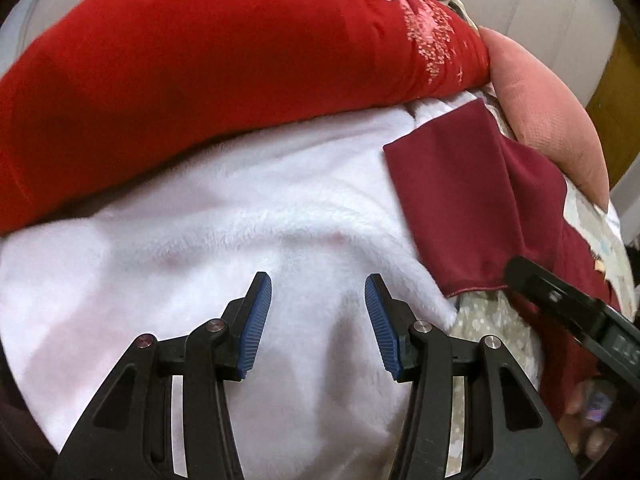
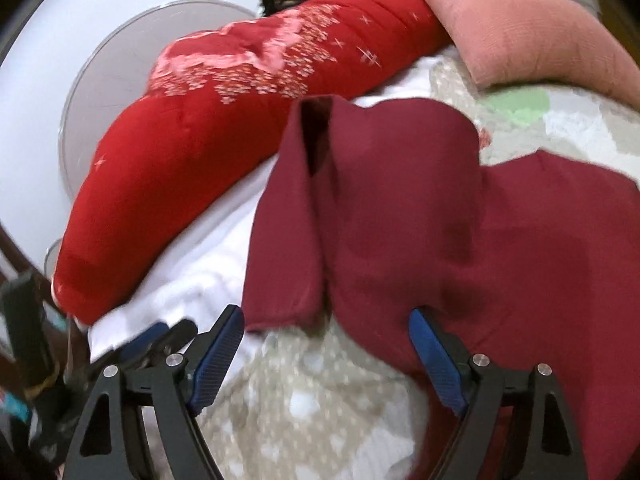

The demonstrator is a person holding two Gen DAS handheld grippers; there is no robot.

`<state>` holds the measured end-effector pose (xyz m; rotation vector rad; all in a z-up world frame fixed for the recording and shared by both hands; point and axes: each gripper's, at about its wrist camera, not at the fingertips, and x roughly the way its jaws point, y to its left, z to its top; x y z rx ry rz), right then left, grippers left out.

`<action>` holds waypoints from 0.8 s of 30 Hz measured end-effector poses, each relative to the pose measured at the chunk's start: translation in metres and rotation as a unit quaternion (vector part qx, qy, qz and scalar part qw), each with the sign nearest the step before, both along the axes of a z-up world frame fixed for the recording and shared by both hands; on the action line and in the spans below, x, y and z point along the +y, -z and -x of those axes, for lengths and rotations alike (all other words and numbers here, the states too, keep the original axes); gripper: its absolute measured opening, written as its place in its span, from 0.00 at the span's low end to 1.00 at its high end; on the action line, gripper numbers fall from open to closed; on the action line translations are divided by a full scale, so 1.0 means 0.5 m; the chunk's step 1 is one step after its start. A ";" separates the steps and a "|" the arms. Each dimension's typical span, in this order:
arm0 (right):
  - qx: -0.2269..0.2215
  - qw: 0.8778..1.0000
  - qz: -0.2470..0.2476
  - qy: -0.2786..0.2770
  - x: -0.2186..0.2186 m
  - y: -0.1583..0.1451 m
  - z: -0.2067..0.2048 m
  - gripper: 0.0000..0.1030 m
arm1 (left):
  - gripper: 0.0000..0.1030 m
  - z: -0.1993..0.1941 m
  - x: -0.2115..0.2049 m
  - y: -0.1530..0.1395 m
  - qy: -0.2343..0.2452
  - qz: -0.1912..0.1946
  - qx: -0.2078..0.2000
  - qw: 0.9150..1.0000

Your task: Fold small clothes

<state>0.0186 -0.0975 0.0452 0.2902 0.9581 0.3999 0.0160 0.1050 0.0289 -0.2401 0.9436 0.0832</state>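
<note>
Left tongs (image 1: pixel 318 304): my jaws stand partly apart over the white fleece blanket (image 1: pixel 224 240), nothing between the blue pads (image 1: pixel 256 320), no cloth pinched.
Right tongs (image 2: pixel 326 344): my jaws gape wide and grip nothing; the right-hand pad sits at the lower edge of the maroon garment (image 2: pixel 440 220), though I cannot tell whether it touches (the view is blurred there).
Maroon garment: it lies spread on the bed, partly over the white fleece blanket and partly over the patterned bedsheet (image 2: pixel 304 392); one sleeve or flap is doubled over on its left side in the right wrist view, with a dark opening at the top.
Seen from my left wrist: the same garment lies to the right of my jaws, its hemmed corner just beside the fleece edge, and my right tongs' black body reaches in at the right border.
Red quilt (image 1: pixel 200 60): rolled along the far side of the fleece, white and pink print on one end.
Pink pillow (image 2: pixel 540 28): at the quilt's end, resting on the bedsheet beyond the garment.
</note>
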 end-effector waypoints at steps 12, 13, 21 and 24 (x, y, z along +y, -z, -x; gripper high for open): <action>-0.074 0.997 0.029 -0.020 -0.013 -0.080 0.027 0.04 | 0.47 0.011 -0.022 -0.022 0.003 -0.003 -0.011 1.000; -0.091 0.995 0.032 -0.025 -0.027 -0.110 0.043 0.04 | 0.47 0.014 -0.027 -0.030 0.005 -0.004 -0.017 1.000; -0.201 0.977 0.077 -0.003 -0.233 -0.329 0.174 0.04 | 0.47 0.041 -0.094 -0.100 0.042 -0.007 -0.053 0.998; -0.212 0.967 0.129 0.053 -0.351 -0.360 0.212 0.04 | 0.47 0.043 -0.135 -0.118 0.060 -0.008 -0.062 0.996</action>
